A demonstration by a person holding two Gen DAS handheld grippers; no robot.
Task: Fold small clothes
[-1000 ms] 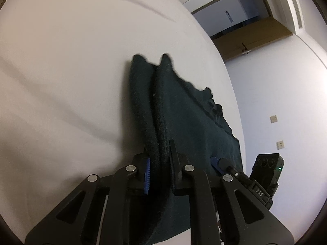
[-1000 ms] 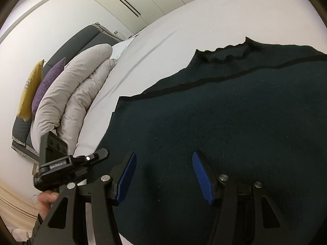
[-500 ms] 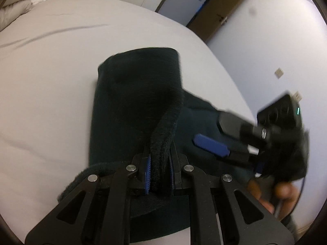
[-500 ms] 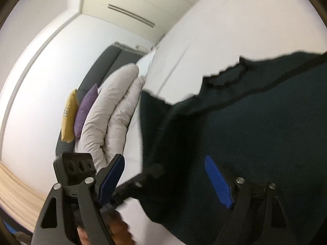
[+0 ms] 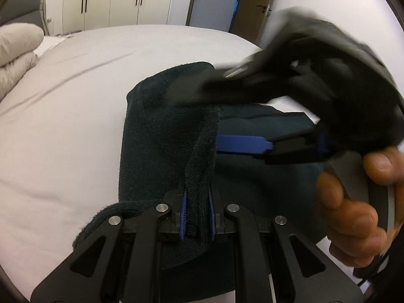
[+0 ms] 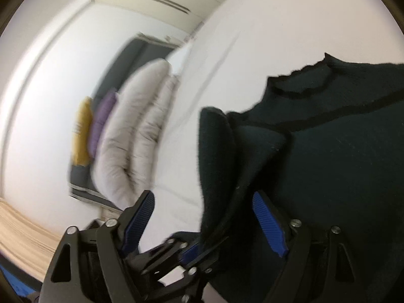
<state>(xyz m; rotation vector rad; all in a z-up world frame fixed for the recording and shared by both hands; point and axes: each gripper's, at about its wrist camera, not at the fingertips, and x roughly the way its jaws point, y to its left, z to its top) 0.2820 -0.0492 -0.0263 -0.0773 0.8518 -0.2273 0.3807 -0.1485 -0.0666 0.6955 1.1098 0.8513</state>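
Sweater (image 5: 161, 136) on bed (image 5: 63, 116); pillows (image 5: 17, 48) behind

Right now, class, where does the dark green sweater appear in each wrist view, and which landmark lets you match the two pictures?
Left wrist view: the dark green sweater fills the centre, a fold of it clamped in the left gripper.
Right wrist view: the sweater covers the right half, the open right gripper in front of it.
Shared landmark: the folded pale duvet on the bed.

The left gripper (image 5: 197, 210) has swung the pinched dark sweater (image 5: 166, 136) edge up and over — the right gripper (image 6: 204, 217), once apart, now crosses just beside it
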